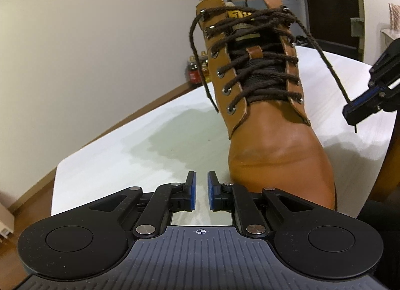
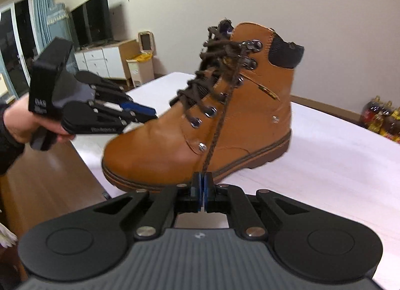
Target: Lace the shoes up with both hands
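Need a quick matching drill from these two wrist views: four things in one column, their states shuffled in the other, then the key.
Things:
1. left gripper
2. right gripper
3. boot
4. loose lace end

States:
A. stands on the white table, toe toward the left gripper
B. shut on a brown lace pulled taut
C. hangs free down the boot's side, held by nothing
D. open, nothing between its pads

Pairs: 1-D, 2-B, 3-A, 4-C

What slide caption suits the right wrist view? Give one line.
Right gripper shut on the brown lace of a tan boot.
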